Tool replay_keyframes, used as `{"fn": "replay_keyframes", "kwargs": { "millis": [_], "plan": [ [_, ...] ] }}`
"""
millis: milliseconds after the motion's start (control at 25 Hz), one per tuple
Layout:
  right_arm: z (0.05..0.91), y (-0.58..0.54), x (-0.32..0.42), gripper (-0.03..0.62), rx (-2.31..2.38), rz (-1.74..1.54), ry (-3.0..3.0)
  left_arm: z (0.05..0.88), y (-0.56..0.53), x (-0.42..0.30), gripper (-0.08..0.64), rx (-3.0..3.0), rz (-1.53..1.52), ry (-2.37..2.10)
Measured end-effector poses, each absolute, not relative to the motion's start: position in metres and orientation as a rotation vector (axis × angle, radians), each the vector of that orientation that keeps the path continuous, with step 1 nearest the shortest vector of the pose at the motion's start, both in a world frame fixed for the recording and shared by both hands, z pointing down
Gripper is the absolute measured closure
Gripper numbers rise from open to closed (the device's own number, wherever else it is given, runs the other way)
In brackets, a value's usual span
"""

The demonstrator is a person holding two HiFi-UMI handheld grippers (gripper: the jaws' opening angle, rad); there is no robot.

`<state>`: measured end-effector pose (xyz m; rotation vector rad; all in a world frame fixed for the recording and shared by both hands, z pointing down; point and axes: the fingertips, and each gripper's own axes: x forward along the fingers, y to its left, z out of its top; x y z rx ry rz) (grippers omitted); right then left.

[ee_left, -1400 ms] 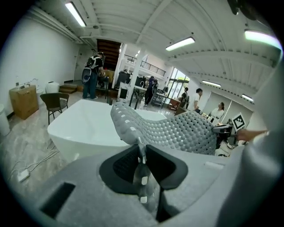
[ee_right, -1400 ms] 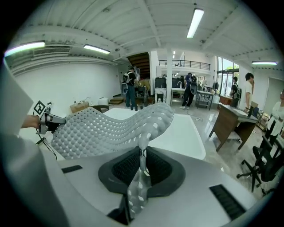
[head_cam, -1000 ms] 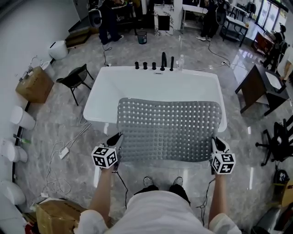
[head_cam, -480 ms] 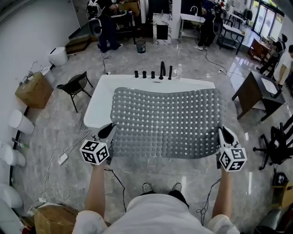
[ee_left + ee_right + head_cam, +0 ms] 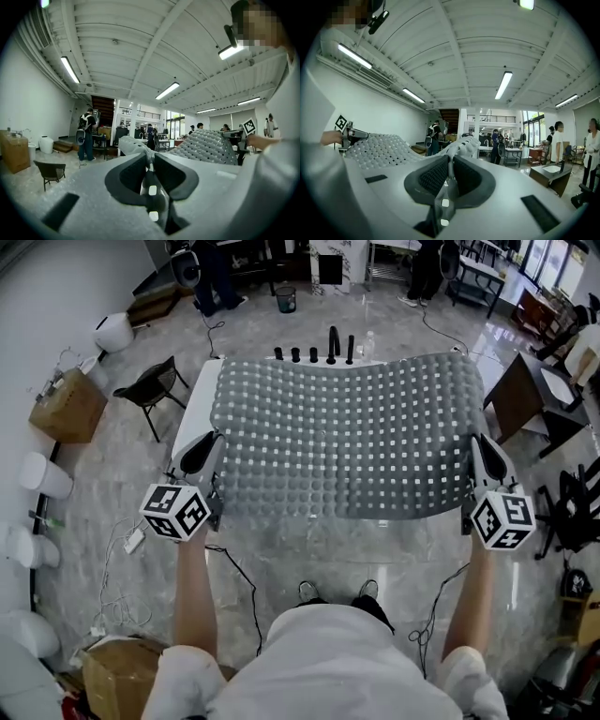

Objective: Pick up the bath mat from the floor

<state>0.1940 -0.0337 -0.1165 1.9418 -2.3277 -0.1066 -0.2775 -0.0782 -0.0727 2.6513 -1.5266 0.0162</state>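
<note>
- We judge the pick-up to be nearly done. The bath mat [image 5: 342, 437] hangs spread out in the air between our two hands, clear of the floor [image 5: 103, 474]. In the head view it covers most of the bathtub [image 5: 192, 432] below it.
- The mat lies wide and nearly flat, bumpy side up. It sags a little along its near edge, and its far edge shows just below the taps [image 5: 314, 354] in that view.
- As we see it, the next move calls for keeping both hands level and equally far apart. That way the sheet neither droops nor drags out of either grip while we carry it off.
- Our left gripper [image 5: 200, 456] grasps the mat's near left corner, with its jaws clenched on the thin edge.
- Our right gripper [image 5: 487, 461] clamps the near right corner in the same way.
- In each gripper view the mat's edge runs up through the narrow gap between the dark pads [image 5: 129, 176] and fans out beyond the tips. So the hold looks deep, not a mere pinch at the ends.
</note>
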Motion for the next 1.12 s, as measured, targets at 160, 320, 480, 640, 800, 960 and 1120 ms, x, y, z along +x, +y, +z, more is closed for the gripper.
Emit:
{"fn": "replay_keyframes", "kwargs": {
  "millis": [160, 320, 480, 640, 800, 960, 1120],
  "plan": [
    [-0.134, -0.027, 0.192, 0.552, 1.96, -0.212, -2.312, -0.09, -0.075, -0.283, 0.495, 2.658, -0.047, -1.55],
    [-0.138, -0.025, 0.193, 0.554, 1.964, -0.218, -2.327, -0.098, -0.072, -0.289, 0.495, 2.655, -0.068, -1.573],
    [-0.145, -0.02, 0.189, 0.553, 1.961, -0.228, -2.33, -0.106, -0.068, -0.291, 0.495, 2.666, -0.066, -1.583],
    [-0.148, -0.018, 0.187, 0.552, 1.961, -0.246, -2.326, -0.109, -0.064, -0.289, 0.495, 2.681, -0.074, -1.596],
    [-0.155, -0.012, 0.186, 0.552, 1.969, -0.276, -2.329, -0.116, -0.058, -0.291, 0.495, 2.69, -0.095, -1.606],
    [-0.163, -0.007, 0.187, 0.552, 1.98, -0.31, -2.334, -0.125, -0.053, -0.295, 0.495, 2.701, -0.11, -1.62],
    [-0.168, -0.003, 0.197, 0.552, 1.991, -0.325, -2.338, -0.131, -0.047, -0.286, 0.495, 2.712, -0.12, -1.62]
  ]
}}
